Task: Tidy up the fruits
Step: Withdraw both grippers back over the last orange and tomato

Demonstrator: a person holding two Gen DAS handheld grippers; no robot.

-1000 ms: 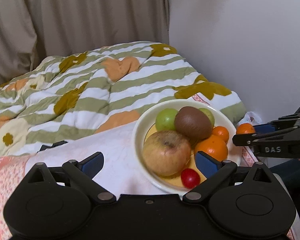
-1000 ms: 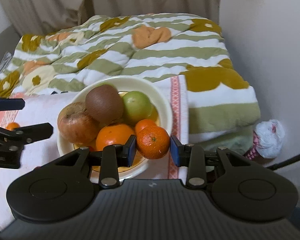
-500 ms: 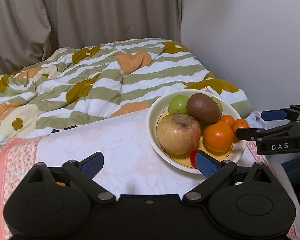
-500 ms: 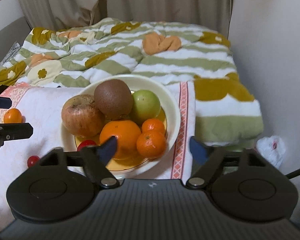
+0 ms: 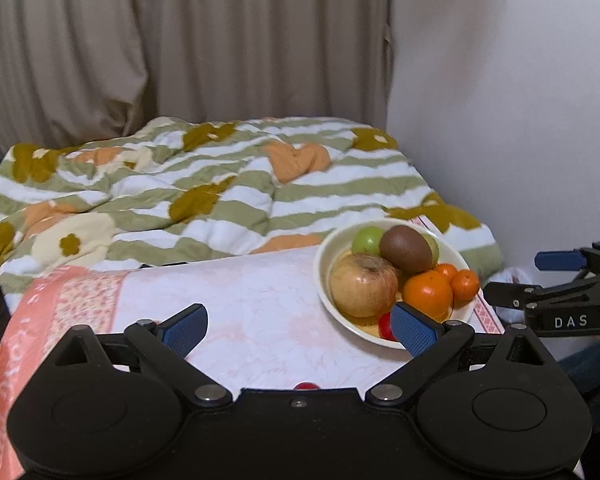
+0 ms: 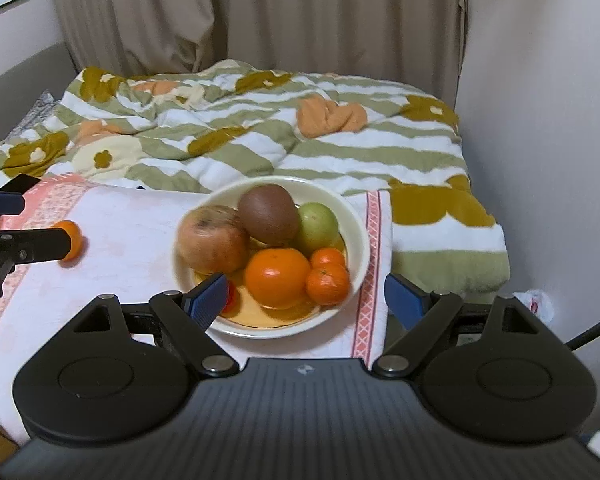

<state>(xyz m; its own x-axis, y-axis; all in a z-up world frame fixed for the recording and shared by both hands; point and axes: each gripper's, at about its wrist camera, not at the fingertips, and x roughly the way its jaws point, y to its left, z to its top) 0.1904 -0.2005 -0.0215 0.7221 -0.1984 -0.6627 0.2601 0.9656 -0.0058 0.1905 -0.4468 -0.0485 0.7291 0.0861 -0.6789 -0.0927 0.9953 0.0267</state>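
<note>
- We see that the striped quilt point(image 6: 284, 144) now fills more of both views than a second ago, and the cream bowl point(image 6: 362, 236) looks smaller and farther from both grippers.
- The right gripper point(image 6: 306, 298) held a small mandarin point(image 6: 327, 283) between its pads one second ago; its jaws have just been opening and now stand wide apart with nothing between them.
- This small mandarin now lies in the bowl, at the front right, touching the big orange point(image 6: 277, 278) and a second small mandarin point(image 6: 328, 258) behind it.
- The left gripper point(image 5: 300, 326) is wide open and empty, as it was before, above the pale pink towel point(image 5: 256, 312).
- The bowl stands on the right end of the towel, near the wall.
- In the bowl, from largest to smallest, we see a brownish apple point(image 6: 213, 244), a kiwi point(image 6: 268, 214) on top of the pile, the big orange, a green fruit point(image 6: 318, 226), the two small mandarins and a small red fruit point(image 6: 230, 298) half hidden behind the right gripper's left finger.
- Outside the bowl, one more mandarin point(image 6: 70, 240) lies on the towel far to the left, partly behind the left gripper's finger.
- In the left wrist view another small red fruit point(image 5: 307, 386) just shows on the towel at the edge of the gripper body.
</note>
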